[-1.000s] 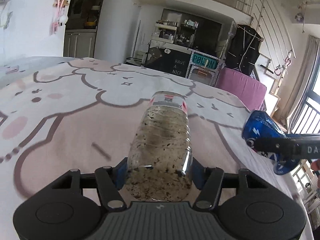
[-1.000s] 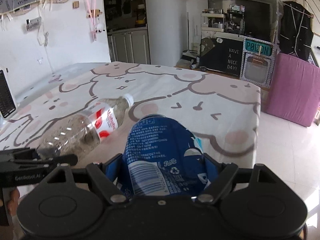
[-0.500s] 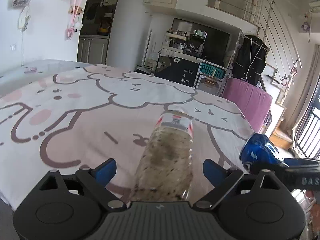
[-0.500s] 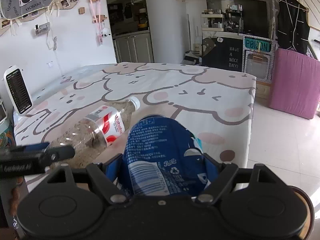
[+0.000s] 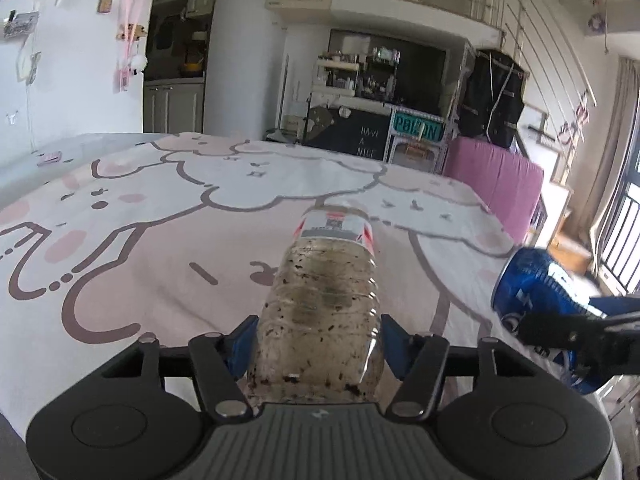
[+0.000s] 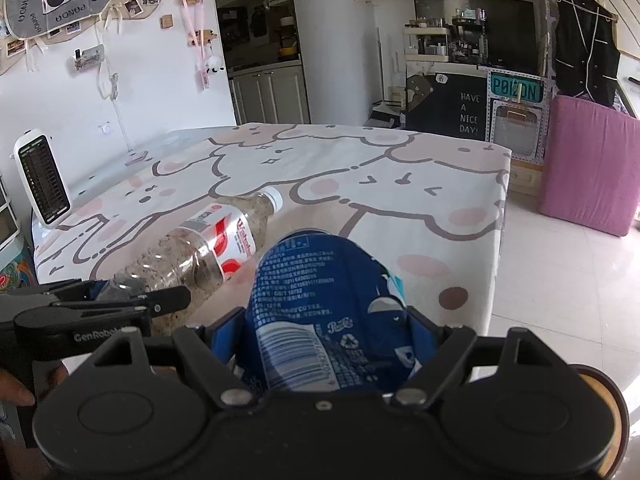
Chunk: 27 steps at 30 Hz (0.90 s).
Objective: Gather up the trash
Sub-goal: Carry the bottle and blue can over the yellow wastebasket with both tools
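My left gripper is shut on a clear plastic bottle with dark specks inside and a red and white label, held above the table, neck pointing away. The bottle also shows in the right wrist view, with the left gripper at its base. My right gripper is shut on a crushed blue Pepsi can. The can also shows at the right edge of the left wrist view, held by the right gripper.
The table wears a pink and white cartoon cloth. A small white heater stands at its far left end. A pink cabinet and a dark shelf unit stand beyond the table on a tiled floor.
Both grippers have pulled back and risen from the table with their loads. Half a second ago the left jaws stood wide beside the bottle; now they press on it again.
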Available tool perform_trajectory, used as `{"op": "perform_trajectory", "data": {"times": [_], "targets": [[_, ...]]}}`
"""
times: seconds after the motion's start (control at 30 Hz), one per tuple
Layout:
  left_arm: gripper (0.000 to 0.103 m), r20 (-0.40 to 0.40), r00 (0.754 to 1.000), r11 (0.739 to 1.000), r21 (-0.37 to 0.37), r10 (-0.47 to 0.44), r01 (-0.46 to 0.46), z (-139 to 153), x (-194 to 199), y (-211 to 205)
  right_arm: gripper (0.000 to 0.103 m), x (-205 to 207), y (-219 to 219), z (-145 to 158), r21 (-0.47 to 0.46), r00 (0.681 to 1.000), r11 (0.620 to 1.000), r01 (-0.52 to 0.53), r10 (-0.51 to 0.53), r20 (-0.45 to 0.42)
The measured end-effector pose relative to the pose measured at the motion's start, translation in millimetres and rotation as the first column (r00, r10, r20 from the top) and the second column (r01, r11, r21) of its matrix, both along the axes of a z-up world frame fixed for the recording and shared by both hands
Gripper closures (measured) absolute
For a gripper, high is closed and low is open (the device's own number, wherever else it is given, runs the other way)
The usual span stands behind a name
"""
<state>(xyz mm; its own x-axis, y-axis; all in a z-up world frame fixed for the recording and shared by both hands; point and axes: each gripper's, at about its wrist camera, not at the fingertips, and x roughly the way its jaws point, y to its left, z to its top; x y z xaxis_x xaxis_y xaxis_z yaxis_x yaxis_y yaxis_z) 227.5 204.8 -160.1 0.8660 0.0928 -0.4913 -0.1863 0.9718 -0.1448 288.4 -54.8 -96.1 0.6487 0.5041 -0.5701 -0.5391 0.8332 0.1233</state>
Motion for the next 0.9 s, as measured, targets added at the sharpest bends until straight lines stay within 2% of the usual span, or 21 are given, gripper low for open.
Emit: {"op": "perform_trajectory", "data": {"times": [0.5, 0.67, 0.9], "targets": [[0.042, 0.098, 0.995, 0.999, -0.036, -0.025, 0.029, 22, -29, -15, 0.02, -12, -14, 8, 0.022, 0.999, 0.999, 0.036, -0.037, 0.019], [0.043, 0.145, 0.988, 0.999, -0.022, -0.045, 0.048, 36, -38, -24, 0.02, -17, -21, 13, 0.035, 0.998, 0.998, 0.05, -0.051, 0.027], [0.043, 0.157, 0.985, 0.997, -0.002, -0.077, 0.078, 47, -38, -42, 0.02, -24, -37, 22, 0.058, 0.996, 0.995, 0.075, -0.078, 0.052]]}}
